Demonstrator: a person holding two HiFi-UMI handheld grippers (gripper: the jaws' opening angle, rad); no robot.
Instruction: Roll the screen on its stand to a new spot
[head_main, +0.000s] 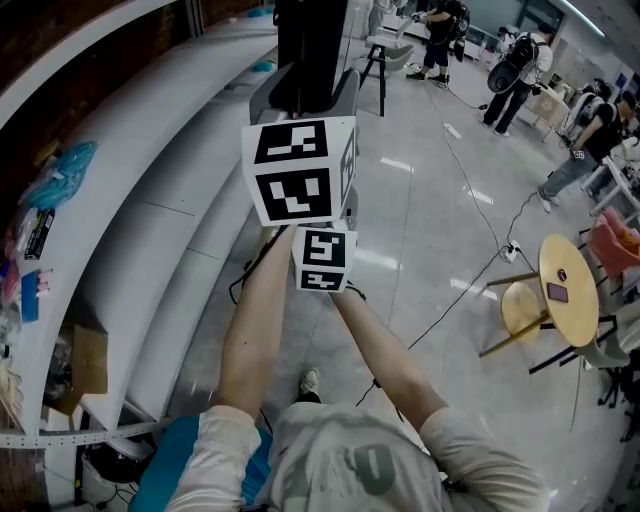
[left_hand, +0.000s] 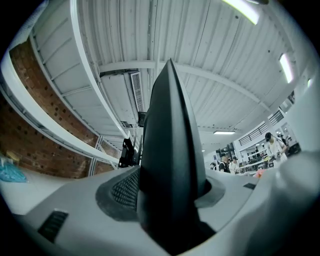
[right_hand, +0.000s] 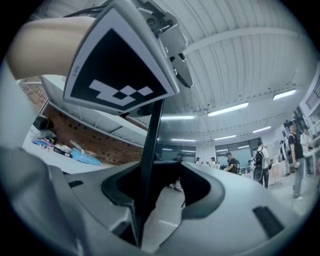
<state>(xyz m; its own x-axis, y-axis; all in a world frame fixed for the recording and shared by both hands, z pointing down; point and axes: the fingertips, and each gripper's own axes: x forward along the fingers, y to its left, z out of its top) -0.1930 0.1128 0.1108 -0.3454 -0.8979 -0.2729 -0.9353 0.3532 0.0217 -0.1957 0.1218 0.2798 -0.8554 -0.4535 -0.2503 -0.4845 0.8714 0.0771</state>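
The black screen (head_main: 310, 40) stands upright ahead of me, seen edge-on. My left gripper (head_main: 305, 100) is the upper one, under the large marker cube (head_main: 300, 170), and its grey jaws sit on both sides of the screen's edge. In the left gripper view the dark screen (left_hand: 170, 150) fills the gap of that gripper (left_hand: 172, 200). My right gripper (head_main: 322, 258) is lower, mostly hidden behind the large cube. In the right gripper view a thin black screen edge (right_hand: 150, 150) runs down between the jaws of this gripper (right_hand: 150, 200), close to the left jaw. The stand's base is hidden.
White stepped ledges (head_main: 150, 200) run along the left, with small items at their far left. A cable (head_main: 470, 280) crosses the grey floor. A round wooden table (head_main: 568, 290) and stool (head_main: 520, 308) stand at right. People (head_main: 515, 65) and a black stool (head_main: 375, 60) are farther ahead.
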